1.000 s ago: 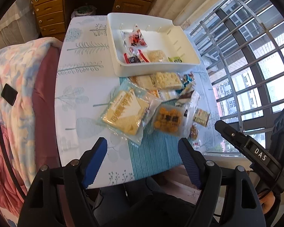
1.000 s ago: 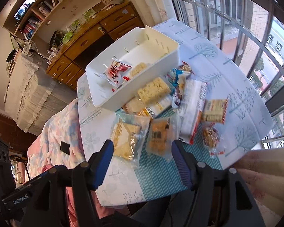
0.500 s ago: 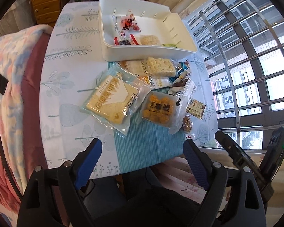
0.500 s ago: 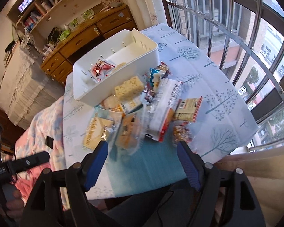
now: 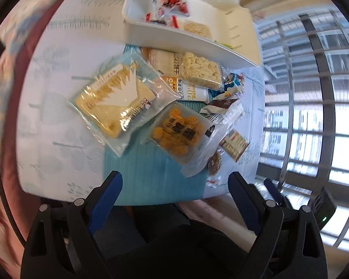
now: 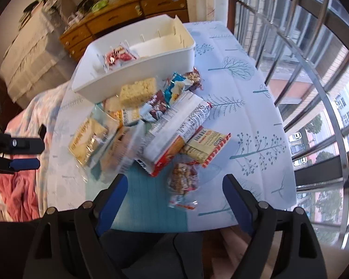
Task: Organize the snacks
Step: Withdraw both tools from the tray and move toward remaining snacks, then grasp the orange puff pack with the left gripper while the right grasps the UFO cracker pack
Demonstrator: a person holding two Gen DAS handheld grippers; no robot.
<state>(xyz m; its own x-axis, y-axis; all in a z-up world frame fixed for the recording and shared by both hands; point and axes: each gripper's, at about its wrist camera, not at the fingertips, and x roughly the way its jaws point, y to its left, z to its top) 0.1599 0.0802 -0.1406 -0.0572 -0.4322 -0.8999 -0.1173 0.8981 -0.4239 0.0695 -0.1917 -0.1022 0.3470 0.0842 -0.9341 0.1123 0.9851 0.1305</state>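
A pile of snack packets lies on the table in front of a white bin (image 5: 172, 39) (image 6: 137, 69) that holds a red packet (image 5: 174, 2) (image 6: 117, 55) and a few others. In the pile are a clear cracker pack (image 5: 118, 100), a pack of orange biscuits (image 5: 183, 134), a rice-puff bar (image 5: 201, 72) (image 6: 137, 90), a long white-and-red pack (image 6: 174, 125) and a small nut packet (image 6: 183, 179). My left gripper (image 5: 174, 186) is open and empty above the table's near edge. My right gripper (image 6: 174, 188) is open and empty, just above the nut packet.
The table has a white tree-print cloth (image 6: 239, 107) and a teal mat (image 5: 151, 172). A barred window (image 6: 314, 69) runs along the right. A blanket-covered seat (image 5: 7, 69) stands to the left, wooden drawers (image 6: 118, 21) at the back. The left gripper also shows at the right wrist view's left edge (image 6: 23, 153).
Both grippers have moved forward and down toward the snack pile, which looks larger in both views. Both stay open and empty.
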